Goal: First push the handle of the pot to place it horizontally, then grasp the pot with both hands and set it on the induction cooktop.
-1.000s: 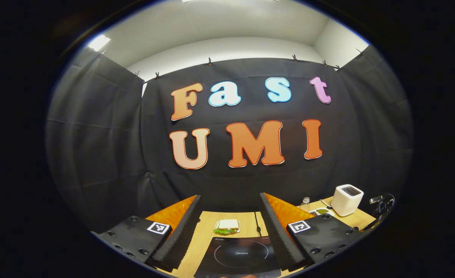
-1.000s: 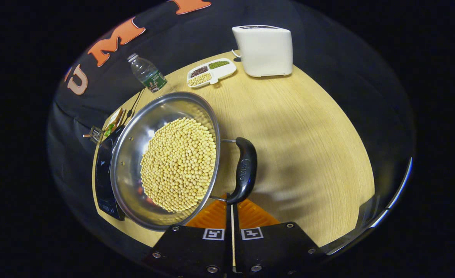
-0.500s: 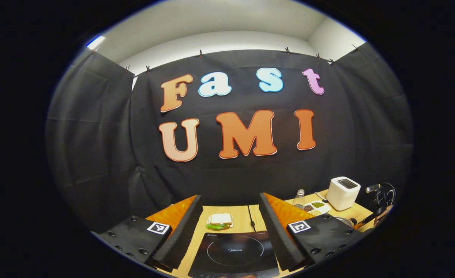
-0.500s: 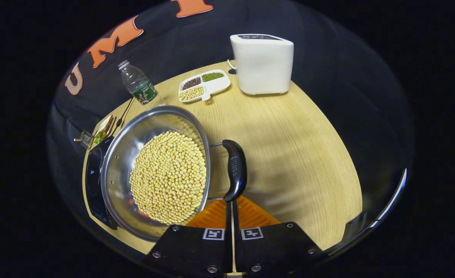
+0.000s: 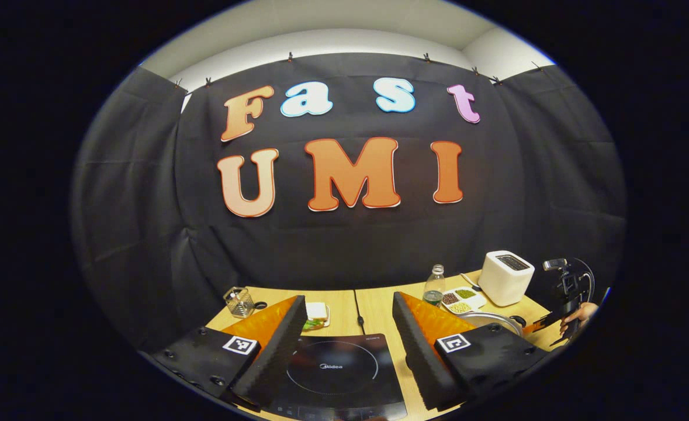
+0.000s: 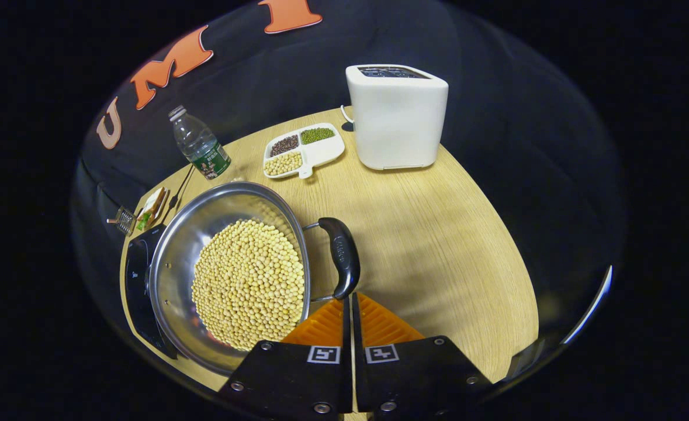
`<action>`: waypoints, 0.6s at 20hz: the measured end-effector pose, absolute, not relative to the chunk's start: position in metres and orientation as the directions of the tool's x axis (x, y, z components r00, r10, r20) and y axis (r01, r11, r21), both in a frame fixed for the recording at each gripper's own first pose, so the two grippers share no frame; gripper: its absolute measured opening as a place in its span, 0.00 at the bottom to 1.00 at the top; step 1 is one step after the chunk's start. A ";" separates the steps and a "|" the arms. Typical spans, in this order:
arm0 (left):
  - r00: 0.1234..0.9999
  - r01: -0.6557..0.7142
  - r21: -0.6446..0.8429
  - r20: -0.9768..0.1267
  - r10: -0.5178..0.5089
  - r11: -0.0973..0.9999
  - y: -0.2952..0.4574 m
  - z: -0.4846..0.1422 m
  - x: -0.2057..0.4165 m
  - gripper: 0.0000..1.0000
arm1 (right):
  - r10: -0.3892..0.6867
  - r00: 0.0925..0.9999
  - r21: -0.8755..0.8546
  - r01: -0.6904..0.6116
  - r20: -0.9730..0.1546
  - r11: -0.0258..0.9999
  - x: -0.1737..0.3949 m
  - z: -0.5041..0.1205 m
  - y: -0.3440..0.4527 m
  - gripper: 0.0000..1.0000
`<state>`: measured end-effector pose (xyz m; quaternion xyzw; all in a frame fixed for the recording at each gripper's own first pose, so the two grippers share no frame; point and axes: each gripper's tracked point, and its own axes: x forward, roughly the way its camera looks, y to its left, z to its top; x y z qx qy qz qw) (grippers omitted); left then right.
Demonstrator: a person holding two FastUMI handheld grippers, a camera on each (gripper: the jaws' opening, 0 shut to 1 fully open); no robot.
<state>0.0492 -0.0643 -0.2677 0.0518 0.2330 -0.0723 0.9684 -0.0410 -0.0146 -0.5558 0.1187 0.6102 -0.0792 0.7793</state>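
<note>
A: Where's the pot (image 6: pixel 227 275) right now?

B: On the table (image 6: pixel 438 245), just right of the cooktop (image 6: pixel 137 286). In the right gripper view its rim hides part of the cooktop's edge, so I can't tell whether it sits on it at all. It's full of pale beans (image 6: pixel 248 283).

A: And the handle (image 6: pixel 339 257)?

B: On the pot's right side, black, lying flat along the rim on two metal rods. The right gripper (image 6: pixel 351 301) is right below its near end, fingers pressed together with only a thin slit between them. Nothing is held; whether the tips touch the handle I can't say.

A: The left gripper (image 5: pixel 350 313)?

B: Spread wide, nothing between the fingers. It hangs above the cooktop (image 5: pixel 335 371), which shows bare in the gap.

A: Can you see the pot from that side?

B: A bit of the pot's (image 5: pixel 490 320) rim past the right finger, and farther off a hand (image 5: pixel 578 316) at the table's edge.

A: What else is on the table?

B: A toaster (image 6: pixel 397 117) at the back, a tray (image 6: pixel 303 152) of three kinds of grain beside it, a bottle (image 6: pixel 198 146) to the left, a sandwich (image 5: pixel 316 313) behind the cooktop, and a small wire cup (image 5: pixel 239 301) at the far left.
</note>
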 end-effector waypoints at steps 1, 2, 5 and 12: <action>0.875 0.171 0.063 -0.469 -0.122 0.983 -0.067 -0.273 0.047 0.96 | 0.010 0.250 0.076 0.254 -0.968 0.964 -0.041 -0.556 -0.016 0.02; 0.868 0.175 0.061 -0.481 -0.125 0.983 -0.068 -0.279 0.045 0.96 | -0.001 0.258 0.062 0.239 -0.966 0.969 -0.042 -0.555 -0.017 0.02; 0.839 0.192 0.051 -0.526 -0.137 0.980 -0.074 -0.299 0.043 0.99 | -0.010 0.270 0.053 0.226 -0.963 0.973 -0.045 -0.541 -0.024 0.04; 0.714 0.268 -0.043 -0.662 -0.228 0.962 -0.115 -0.360 0.029 0.96 | 0.050 0.370 0.122 0.173 -0.928 0.977 -0.038 -0.501 -0.023 0.36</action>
